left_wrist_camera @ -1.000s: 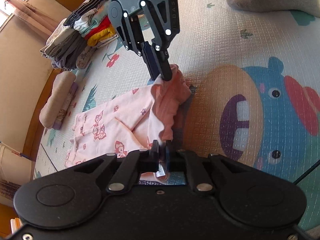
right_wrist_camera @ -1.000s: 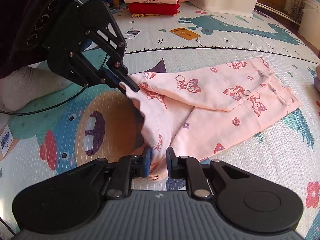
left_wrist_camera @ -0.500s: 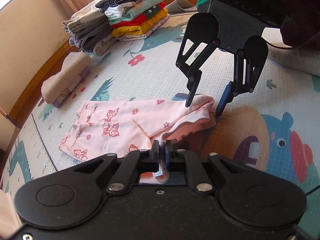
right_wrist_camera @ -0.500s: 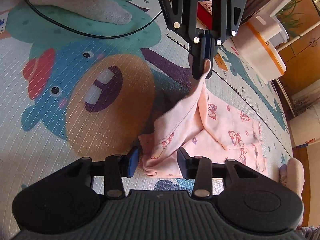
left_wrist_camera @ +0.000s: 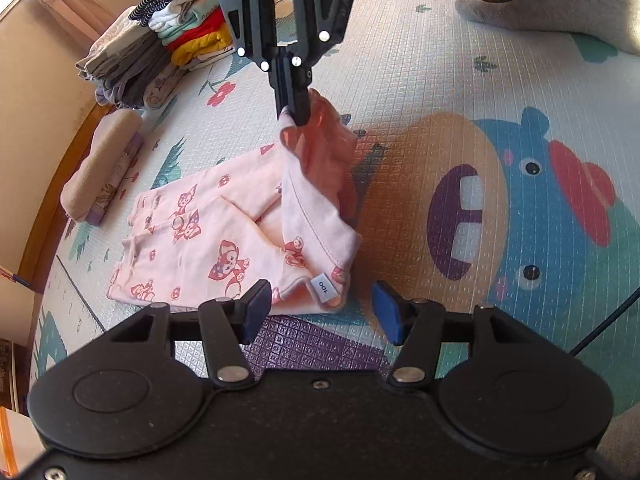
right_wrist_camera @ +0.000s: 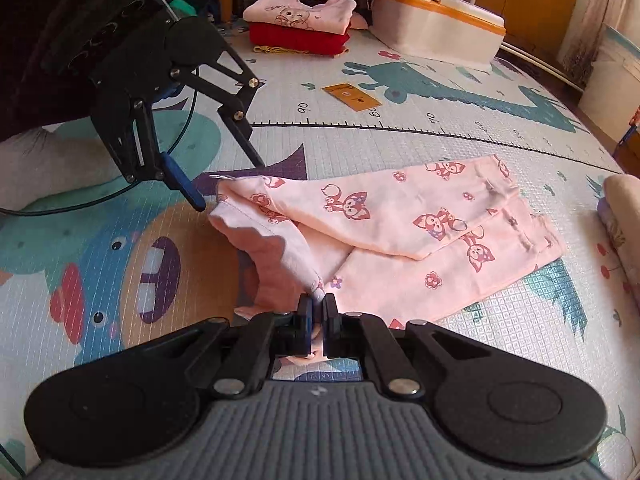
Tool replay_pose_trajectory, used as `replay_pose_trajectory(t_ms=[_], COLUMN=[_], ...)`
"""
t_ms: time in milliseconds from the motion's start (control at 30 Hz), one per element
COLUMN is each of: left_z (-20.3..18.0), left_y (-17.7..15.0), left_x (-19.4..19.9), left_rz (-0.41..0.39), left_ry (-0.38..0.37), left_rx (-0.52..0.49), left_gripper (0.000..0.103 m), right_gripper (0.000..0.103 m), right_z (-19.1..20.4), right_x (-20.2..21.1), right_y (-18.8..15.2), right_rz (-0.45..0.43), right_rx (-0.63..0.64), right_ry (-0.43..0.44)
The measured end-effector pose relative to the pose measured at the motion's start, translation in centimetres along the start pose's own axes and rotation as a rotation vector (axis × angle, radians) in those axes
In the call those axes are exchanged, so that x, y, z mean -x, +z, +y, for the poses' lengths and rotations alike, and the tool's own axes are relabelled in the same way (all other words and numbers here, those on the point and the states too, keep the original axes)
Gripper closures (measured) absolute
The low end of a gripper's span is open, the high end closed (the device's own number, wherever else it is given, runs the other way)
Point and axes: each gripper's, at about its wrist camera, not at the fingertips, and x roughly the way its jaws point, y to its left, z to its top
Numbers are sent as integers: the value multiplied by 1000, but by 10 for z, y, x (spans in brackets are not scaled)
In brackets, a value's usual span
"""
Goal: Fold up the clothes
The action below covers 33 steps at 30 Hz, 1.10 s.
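Waistband fold under way | right gripper (right_wrist_camera: 318,312) pinches pink trousers (right_wrist_camera: 400,232) | left gripper (left_wrist_camera: 320,312) open, waistband corner between fingers | next: left regrasps.

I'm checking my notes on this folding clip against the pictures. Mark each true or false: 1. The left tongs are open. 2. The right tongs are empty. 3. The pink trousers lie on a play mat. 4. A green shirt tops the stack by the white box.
1. True: the left tongs are open, beside the pink trousers.
2. False: the right tongs pinch the waistband.
3. True: they lie on the play mat.
4. False: a pink top is uppermost.
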Motion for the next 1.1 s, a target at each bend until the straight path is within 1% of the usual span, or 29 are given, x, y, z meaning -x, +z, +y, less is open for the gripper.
replay_pose_trajectory(t_ms=[67, 167, 200, 267, 300, 333, 367, 433, 467, 500, 567, 633, 733, 833, 967, 1033, 1067, 1100], left_z=[-8, -22, -26, -35, -37, -34, -29, -19, -12, -5, 10, 20, 31, 40, 62, 69, 72, 77], left_y=[-1, -2, -3, -5, -6, -5, -4, -2, 1, 2, 6, 10, 15, 22, 28, 30, 30, 31], left_x=[-3, -9, -9, -12, -13, -13, -11, -7, -3, 1, 8, 14, 19, 22, 24, 25, 25, 25], left_rz=[-9, -28, -43, -57, -62, -62, -64, -72, -79, -86, -98, -113, -129, -138, -137, -137, -137, -139], left_ry=[43, 137, 148, 218, 250, 251, 250, 249, 238, 236, 222, 221, 203, 185, 148, 138, 135, 124], left_rx=[-78, -195, -233, -302, -321, -299, -272, -230, -199, -163, -81, -32, 34, 66, 195, 227, 237, 254], left_gripper=[47, 47, 47, 46, 48, 76, 94, 95, 95, 95, 95, 95, 95, 95, 95, 95, 95, 95], right_gripper=[97, 97, 97, 97, 97, 97, 96, 93, 89, 74, 53, 53, 53, 53, 51, 44, 37, 34], right_z=[-5, -8, -9, -10, -10, -10, -9, -2, 3, 9, 24, 40, 66, 80, 92, 98, 101, 106], right_x=[0, 2, 2, 2, 1, 1, 1, 2, 2, 3, 2, -1, -11, -20, -24, -24, -26, -29], right_y=[0, -2, -3, -3, -3, -4, -4, -6, -8, -10, -15, -20, -31, -38, -39, -38, -38, -39], right_rz=[1, -6, -5, -3, 0, 0, -1, 5, 9, 13, 16, 29, 55, 77, 63, 53, 48, 43], right_rx=[-12, -66, -82, -98, -109, -105, -100, -52, -16, 22, 117, 215, 408, 517, 574, 589, 602, 621], right_ry=[6, 35, 50, 71, 87, 88, 89, 72, 62, 51, 26, 3, -82, -132, -177, -183, -204, -233])
